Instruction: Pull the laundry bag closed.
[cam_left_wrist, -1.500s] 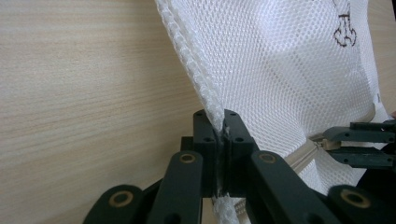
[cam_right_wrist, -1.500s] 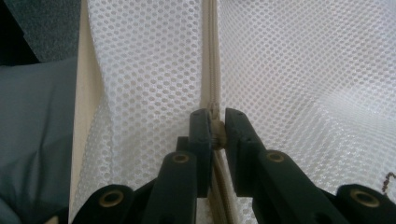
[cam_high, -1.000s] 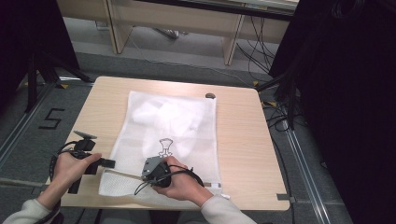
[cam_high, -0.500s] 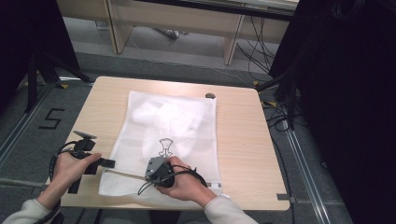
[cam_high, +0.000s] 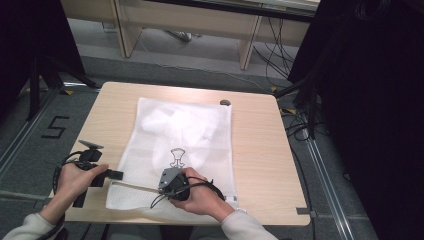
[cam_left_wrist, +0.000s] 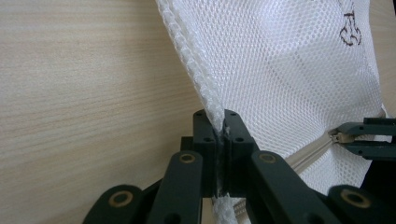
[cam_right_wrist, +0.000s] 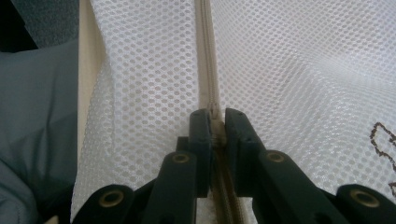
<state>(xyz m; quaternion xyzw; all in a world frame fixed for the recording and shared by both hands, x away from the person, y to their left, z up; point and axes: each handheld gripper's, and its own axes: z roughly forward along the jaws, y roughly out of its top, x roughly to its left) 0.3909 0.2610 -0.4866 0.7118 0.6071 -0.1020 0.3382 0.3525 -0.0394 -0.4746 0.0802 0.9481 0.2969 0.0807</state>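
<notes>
The white mesh bag (cam_high: 175, 145) lies flat on the table (cam_high: 260, 150); the left gripper (cam_left_wrist: 219, 135) is clamped on its corner seam, the right gripper (cam_right_wrist: 215, 122) is clamped on the zipper pull (cam_right_wrist: 214, 112); the zipper (cam_right_wrist: 208, 56) seems about half travelled; the near edge is close, but free wood remains on both sides.

A white mesh laundry bag (cam_high: 175, 150) covers the centre of the wooden table (cam_high: 260, 160), leaving bare strips at the frame's left and right; both hand-held grippers, left (cam_high: 116, 175) and right (cam_high: 161, 183), crowd the bottom edge.
</notes>
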